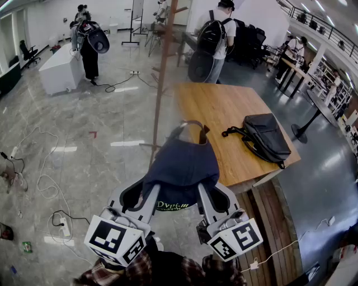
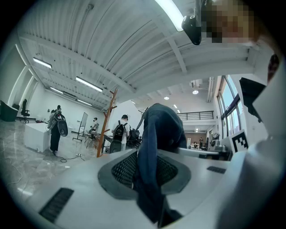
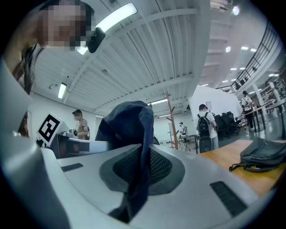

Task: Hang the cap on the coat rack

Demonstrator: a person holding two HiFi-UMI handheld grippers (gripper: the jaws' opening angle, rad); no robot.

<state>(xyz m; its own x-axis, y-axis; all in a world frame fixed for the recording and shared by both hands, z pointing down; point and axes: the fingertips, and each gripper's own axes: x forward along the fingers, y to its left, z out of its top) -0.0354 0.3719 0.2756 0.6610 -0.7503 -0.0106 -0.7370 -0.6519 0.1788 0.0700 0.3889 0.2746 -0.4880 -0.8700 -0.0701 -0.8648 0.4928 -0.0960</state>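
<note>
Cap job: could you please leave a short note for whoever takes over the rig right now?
Left gripper: shut on the left side of the cap, pointing level.
Right gripper: shut on the cap's right side, also level.
Cap: held in the air between both grippers, left of the table and just in front of the rack.
Done: cap is in hand, at the rack.
Left: raise it to a peg near the rack's top, hook it on, then open both grippers.
</note>
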